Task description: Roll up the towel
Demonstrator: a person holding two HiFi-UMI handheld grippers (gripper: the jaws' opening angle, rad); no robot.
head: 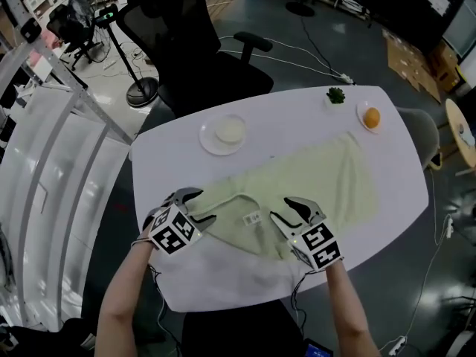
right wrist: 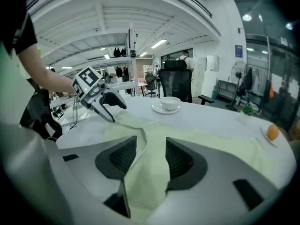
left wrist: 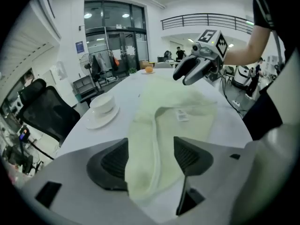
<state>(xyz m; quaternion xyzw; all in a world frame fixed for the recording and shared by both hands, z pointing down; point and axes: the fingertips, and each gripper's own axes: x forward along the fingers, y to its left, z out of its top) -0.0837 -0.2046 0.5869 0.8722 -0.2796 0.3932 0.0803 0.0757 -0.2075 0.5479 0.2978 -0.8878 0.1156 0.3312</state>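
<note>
While left gripper (head: 207,204), right gripper (head: 280,207) gape | towel (head: 320,181) edge — between jaws

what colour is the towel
Pale yellow-green. The towel shows best in the head view.

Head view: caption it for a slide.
The left gripper and right gripper, jaws apart, at the folded near edge of a green towel on a white table.
</note>
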